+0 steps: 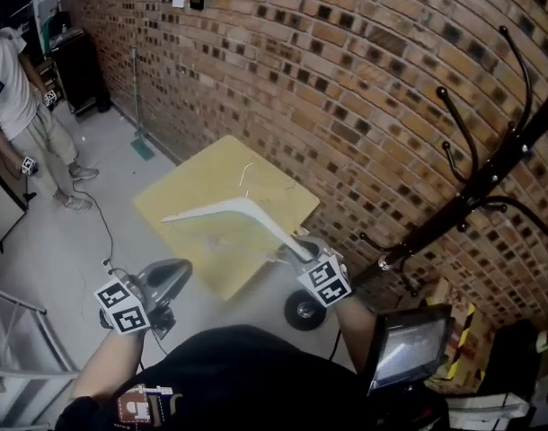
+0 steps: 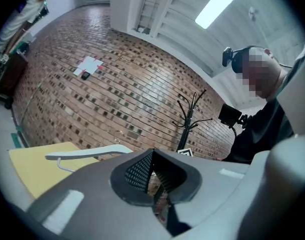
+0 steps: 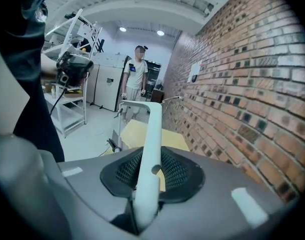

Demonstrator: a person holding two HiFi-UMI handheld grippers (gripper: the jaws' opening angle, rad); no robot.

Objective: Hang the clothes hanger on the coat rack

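The left tool (image 1: 171,278) has its jaws together, empty. The right tool (image 1: 294,248) is clamped on one arm of the white clothes hanger (image 1: 225,210), held above the yellow surface (image 1: 265,182), well apart from the coat rack (image 1: 490,173).

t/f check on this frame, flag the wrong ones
1. The right gripper has its jaws shut on the white hanger. True.
2. The hanger already hangs on the coat rack. False: it is held in the air over the yellow table, apart from the rack.
3. The left gripper grips the hanger's other end. False: nothing is between its jaws.
4. The coat rack stands by the brick wall. True.
5. The coat rack is white. False: it is black.
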